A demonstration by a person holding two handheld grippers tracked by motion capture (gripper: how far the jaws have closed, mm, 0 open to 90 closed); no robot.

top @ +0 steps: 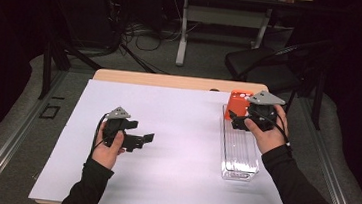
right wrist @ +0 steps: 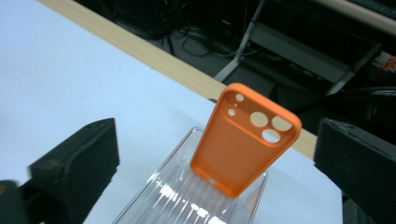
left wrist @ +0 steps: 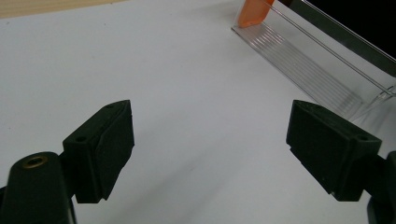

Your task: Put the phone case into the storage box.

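An orange phone case (top: 238, 103) stands tilted at the far end of a clear ribbed tray (top: 239, 155) on the right of the table. My right gripper (top: 240, 120) hovers just before it. In the right gripper view the case (right wrist: 243, 140), camera cut-outs at the top, rests in the tray (right wrist: 177, 198), and the right gripper (right wrist: 217, 144) is open, its jaws wide on either side and apart from the case. My left gripper (top: 141, 132) is over the white sheet at the left. It (left wrist: 210, 140) is open with nothing between its jaws, facing the tray (left wrist: 317, 70) and the case (left wrist: 252, 11).
A white sheet (top: 176, 131) covers most of the table, whose wooden far edge (top: 171, 81) shows beyond it. A black chair (top: 273, 65) and a desk frame with cables (top: 182, 37) stand on the floor behind the table.
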